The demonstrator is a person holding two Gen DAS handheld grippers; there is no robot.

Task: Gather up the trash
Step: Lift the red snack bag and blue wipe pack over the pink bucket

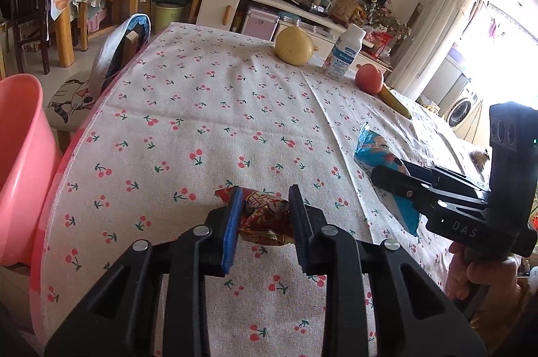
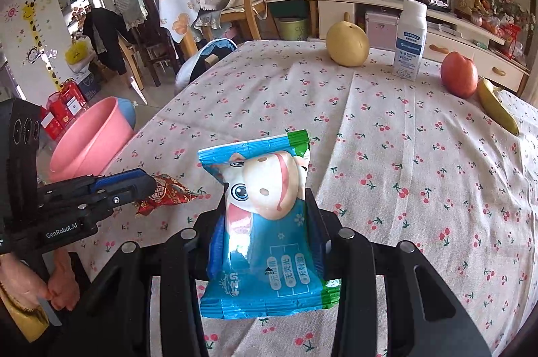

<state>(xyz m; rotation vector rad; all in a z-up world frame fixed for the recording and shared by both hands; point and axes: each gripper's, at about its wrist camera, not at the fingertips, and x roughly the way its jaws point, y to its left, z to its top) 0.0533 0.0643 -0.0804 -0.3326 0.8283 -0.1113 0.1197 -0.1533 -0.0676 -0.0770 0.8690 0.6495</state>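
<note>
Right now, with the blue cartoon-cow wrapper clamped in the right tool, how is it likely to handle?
The blue cartoon-cow wrapper probably flexes rather than staying rigid: its film looks creased and glossy. It seems light, since the right tool holds it upright off the cherry-print tablecloth by its sides alone. The shiny film may be slippery, so it could slide if the grip loosens.

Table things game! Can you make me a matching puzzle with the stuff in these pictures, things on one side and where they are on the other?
Things:
1. red and gold foil wrapper
2. blue cartoon-cow packet
3. pink plastic basin
4. yellow banana

Places:
A. beside the table's edge
B. between the left gripper's fingers
C. lying next to the red apple
D. between the right gripper's fingers

Pairs: 1-B, 2-D, 3-A, 4-C
</note>
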